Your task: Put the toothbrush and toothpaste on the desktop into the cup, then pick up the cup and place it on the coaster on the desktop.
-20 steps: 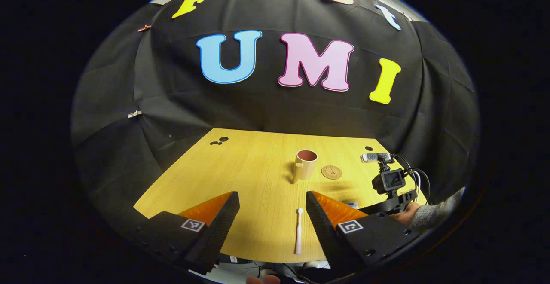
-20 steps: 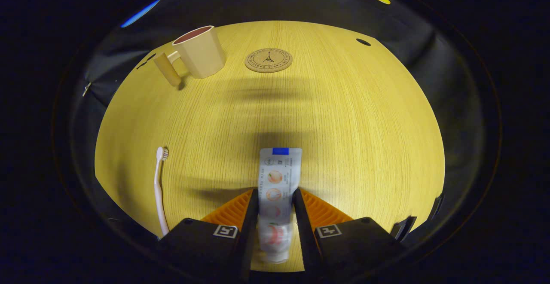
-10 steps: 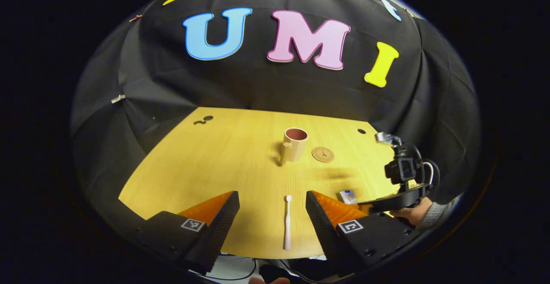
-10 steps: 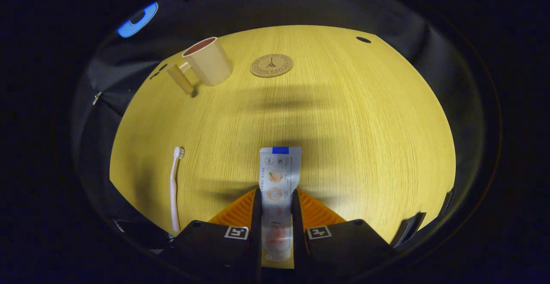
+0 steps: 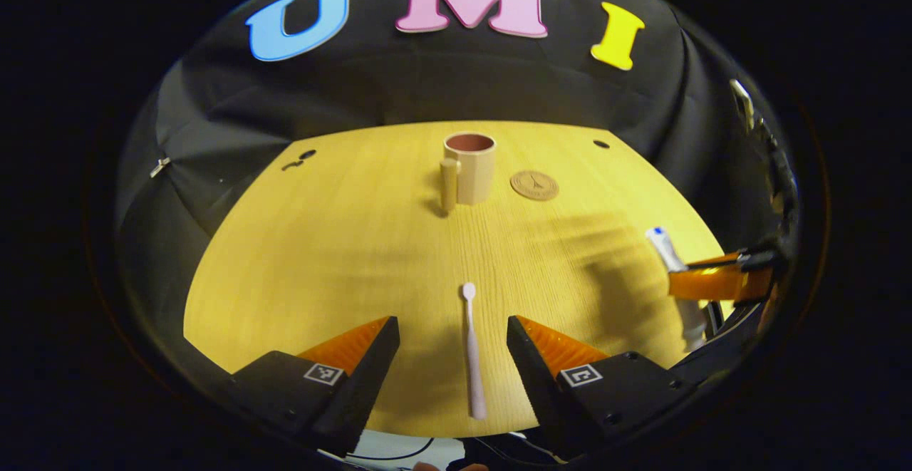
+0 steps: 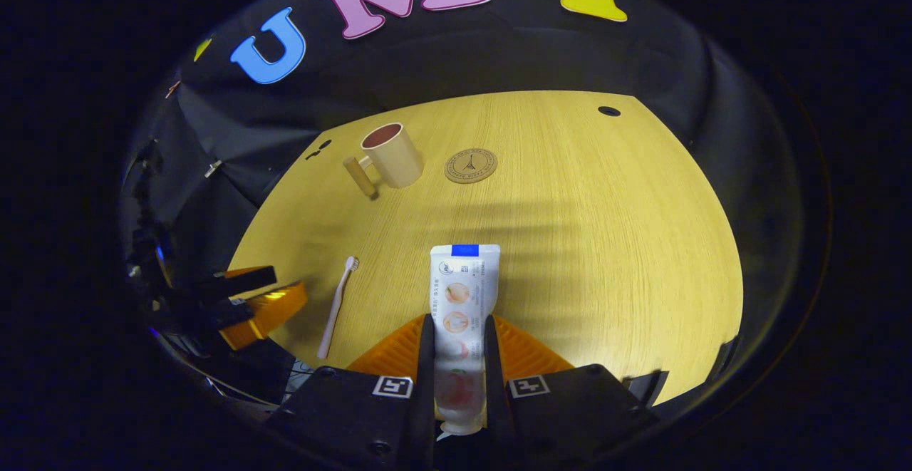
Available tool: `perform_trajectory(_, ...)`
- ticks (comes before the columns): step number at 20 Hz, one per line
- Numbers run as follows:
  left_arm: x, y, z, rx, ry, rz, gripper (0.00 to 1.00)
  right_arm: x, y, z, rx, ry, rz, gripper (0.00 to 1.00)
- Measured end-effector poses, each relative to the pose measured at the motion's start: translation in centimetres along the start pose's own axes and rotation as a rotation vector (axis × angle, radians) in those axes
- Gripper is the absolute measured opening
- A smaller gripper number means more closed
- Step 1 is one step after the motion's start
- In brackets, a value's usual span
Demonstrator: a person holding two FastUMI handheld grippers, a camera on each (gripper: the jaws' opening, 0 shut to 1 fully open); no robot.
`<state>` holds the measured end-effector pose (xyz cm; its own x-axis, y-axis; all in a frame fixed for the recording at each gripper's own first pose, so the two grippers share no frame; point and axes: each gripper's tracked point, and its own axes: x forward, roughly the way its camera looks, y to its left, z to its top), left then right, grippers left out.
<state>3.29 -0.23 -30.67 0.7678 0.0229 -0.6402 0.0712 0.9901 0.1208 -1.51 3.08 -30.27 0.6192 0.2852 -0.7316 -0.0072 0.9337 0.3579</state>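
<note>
Wooden desktop point(image 6: 605, 243), toothbrush point(image 6: 335, 307) beside toothpaste point(image 6: 463, 286)

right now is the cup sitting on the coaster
No, the cup stands on the bare desktop beside the coaster, with a gap between them.

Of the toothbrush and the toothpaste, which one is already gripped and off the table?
The toothpaste: the right gripper is shut on the tube, holding it above the desk. The toothbrush lies flat on the wood between the left gripper's open fingers, untouched.
</note>
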Motion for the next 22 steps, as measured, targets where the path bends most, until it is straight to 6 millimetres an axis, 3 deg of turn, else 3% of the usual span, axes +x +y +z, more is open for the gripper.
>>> perform_trajectory(7,4.6,-0.4,-2.8,-0.039,0.105,0.015,0.89,-2.1,-2.7,2.1,0.012,-0.039,-0.007,0.34)
perform_trajectory(15,6.1,-0.7,-3.5,-0.011,0.138,0.014,0.81,-2.0,-3.4,2.7,0.025,-0.038,-0.002,0.34)
perform_trajectory(16,6.3,-0.8,-3.6,-0.011,0.148,0.017,0.78,-2.0,-3.3,2.9,0.029,-0.040,0.002,0.34)
perform_trajectory(18,6.2,-1.0,-3.8,0.011,0.171,0.015,0.61,-2.2,-3.3,3.0,0.046,-0.045,0.011,0.29)
perform_trajectory(21,6.3,-1.0,-3.6,-0.002,0.176,0.026,0.49,-2.1,-3.0,3.2,0.061,-0.056,0.021,0.34)
perform_trajectory(22,6.4,-0.7,-3.5,-0.010,0.163,0.036,0.32,-2.2,-2.9,3.3,0.062,-0.060,0.024,0.34)
